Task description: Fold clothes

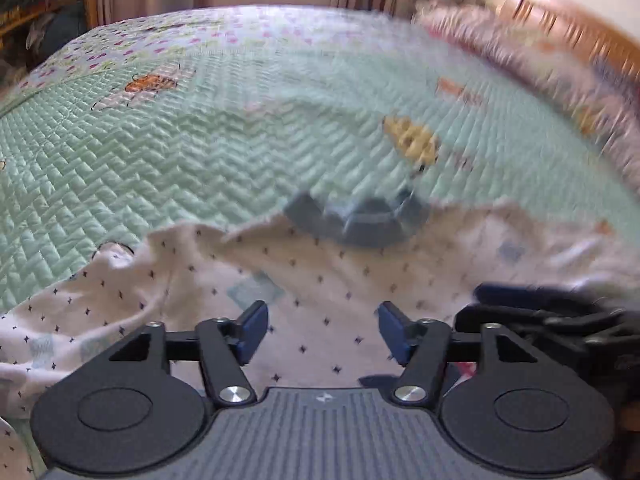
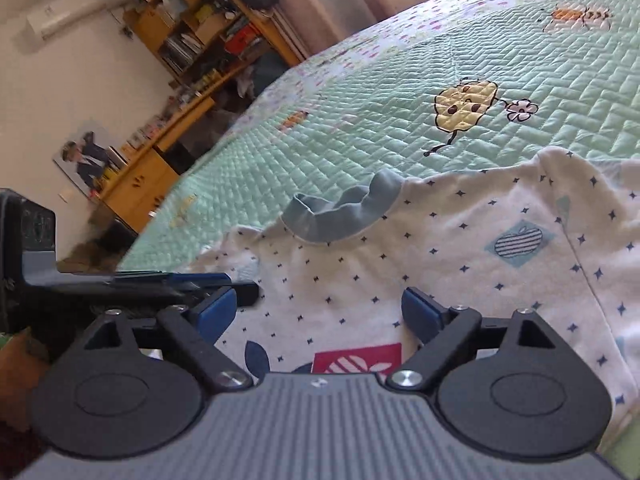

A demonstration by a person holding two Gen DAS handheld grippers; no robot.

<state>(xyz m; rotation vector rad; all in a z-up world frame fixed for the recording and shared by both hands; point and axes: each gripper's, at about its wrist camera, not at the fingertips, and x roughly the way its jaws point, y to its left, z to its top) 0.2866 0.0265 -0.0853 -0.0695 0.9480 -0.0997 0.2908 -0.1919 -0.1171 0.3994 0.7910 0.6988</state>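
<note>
A white top (image 1: pixel 320 272) (image 2: pixel 460 264) with small dark stars, fruit patches and a blue-grey ribbed collar (image 1: pixel 356 220) (image 2: pixel 340 216) lies on the bed. My left gripper (image 1: pixel 323 330) hovers open just over its chest area, nothing between its blue pads. My right gripper (image 2: pixel 318 312) is open too, above the same garment near a red patch (image 2: pixel 360 356). In the left wrist view the other gripper shows at the right edge (image 1: pixel 552 312); in the right wrist view it shows at the left (image 2: pixel 132 284).
The bed is covered by a mint-green quilted spread (image 1: pixel 200 152) (image 2: pixel 360 128) with cartoon motifs. A wooden headboard (image 1: pixel 560 20) and pillows sit at the far right. Wooden shelves (image 2: pixel 192 20) full of things and a wall poster (image 2: pixel 84 156) stand beyond the bed edge.
</note>
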